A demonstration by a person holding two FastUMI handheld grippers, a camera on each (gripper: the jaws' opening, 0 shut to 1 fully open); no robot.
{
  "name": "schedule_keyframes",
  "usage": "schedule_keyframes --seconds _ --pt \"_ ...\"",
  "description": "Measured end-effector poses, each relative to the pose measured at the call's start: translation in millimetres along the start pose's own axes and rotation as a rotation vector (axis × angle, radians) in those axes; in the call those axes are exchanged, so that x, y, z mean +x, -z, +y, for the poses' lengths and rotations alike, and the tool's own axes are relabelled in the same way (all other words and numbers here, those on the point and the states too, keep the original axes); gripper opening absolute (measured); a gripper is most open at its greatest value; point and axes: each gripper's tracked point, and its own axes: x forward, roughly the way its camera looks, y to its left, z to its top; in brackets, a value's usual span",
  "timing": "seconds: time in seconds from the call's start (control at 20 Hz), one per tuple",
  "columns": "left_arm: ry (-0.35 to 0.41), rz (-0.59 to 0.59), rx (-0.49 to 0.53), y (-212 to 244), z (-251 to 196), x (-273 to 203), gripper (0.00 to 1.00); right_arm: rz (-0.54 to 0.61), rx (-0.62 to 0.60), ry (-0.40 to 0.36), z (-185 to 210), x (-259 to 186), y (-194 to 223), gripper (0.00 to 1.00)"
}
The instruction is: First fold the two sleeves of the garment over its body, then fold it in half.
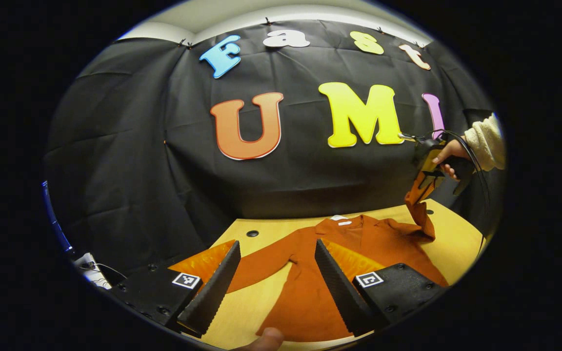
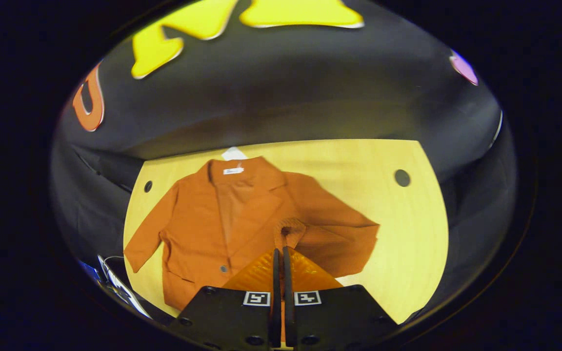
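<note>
1. Jacket (image 2: 222, 219): rust-orange, long-sleeved, with a notched collar. It lies face up and flat on the table (image 2: 408, 229), collar toward the black cloth wall (image 1: 164, 161).
2. In the right gripper view the sleeve at 9 o'clock (image 2: 147, 239) lies straight, angled out from the body. The other sleeve (image 2: 339, 229) is bent back toward the body, with its cuff (image 2: 291, 227) raised off the table.
3. Right gripper (image 2: 282, 253): fingers pressed together on the cuff, the cloth pinched between them. In the left gripper view a hand (image 1: 449, 156) in a cream knit sleeve (image 1: 486, 141) holds this tool at 3 o'clock, and the cuff hangs from it above the table.
4. Left gripper (image 1: 273, 275): jaws spread wide, nothing between them, over the jacket's lower body. A fingertip (image 1: 267, 339) shows at 6 o'clock.
5. Labels: a small white tag (image 2: 233, 170) sits inside the collar, and a white scrap (image 2: 233, 153) lies just behind it. Any print is too small to read.
6. Materials: the jacket cloth looks matte and woven, with soft creases, and one dark button (image 2: 223, 268) sits low on the front. The table is pale, smooth wood with round dark holes (image 2: 402, 177). The wall is wrinkled black fabric. The left gripper's finger faces are ridged.
</note>
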Motion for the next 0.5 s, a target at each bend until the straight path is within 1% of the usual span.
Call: schedule_keyframes --seconds 0.25,0.4,0.5 --pt "-0.055 0.032 -0.016 17 45 2 0.99 0.021 -0.089 -0.047 93 37 1 0.04" --pt "-0.080 0.056 -0.024 30 61 4 0.99 -0.006 -0.163 -0.090 146 56 -4 0.03" --pt "-0.103 0.063 -0.027 37 70 3 0.99 0.007 -0.202 -0.103 176 73 -3 0.04"
